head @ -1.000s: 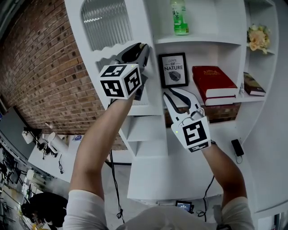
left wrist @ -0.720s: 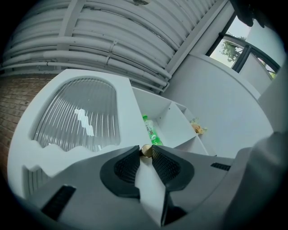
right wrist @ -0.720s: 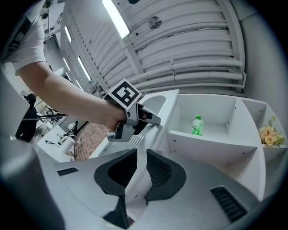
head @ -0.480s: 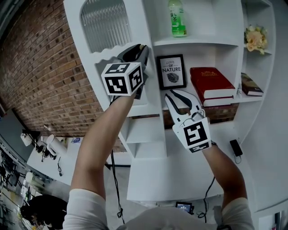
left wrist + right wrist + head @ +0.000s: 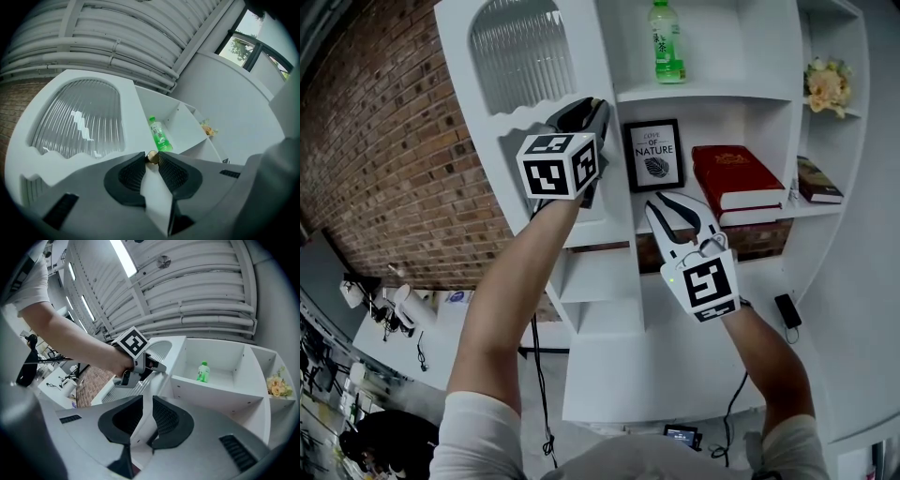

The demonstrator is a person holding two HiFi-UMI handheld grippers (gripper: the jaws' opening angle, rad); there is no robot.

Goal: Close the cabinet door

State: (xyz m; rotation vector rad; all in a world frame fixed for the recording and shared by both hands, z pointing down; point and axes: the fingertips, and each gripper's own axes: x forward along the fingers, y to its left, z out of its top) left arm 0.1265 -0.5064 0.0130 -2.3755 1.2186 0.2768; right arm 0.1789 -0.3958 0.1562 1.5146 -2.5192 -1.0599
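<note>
The white cabinet door [image 5: 525, 66], with its ribbed glass panel, stands swung open at the left of the shelving. My left gripper [image 5: 589, 111] is at the door's free edge. In the left gripper view its tips are shut on a small brass knob [image 5: 151, 157], and the door's white edge runs back between the jaws. My right gripper [image 5: 673, 202] hangs lower and to the right, in front of the shelf under the picture frame. Its jaws stand apart, and only the white cabinet edge shows through the gap [image 5: 146, 401].
The open shelves hold a green bottle [image 5: 666, 42], a framed print [image 5: 653, 155], a red book [image 5: 741, 178], another book [image 5: 817, 183] and flowers [image 5: 827, 84]. A brick wall [image 5: 384, 169] is behind the door. Cluttered desks lie at the lower left.
</note>
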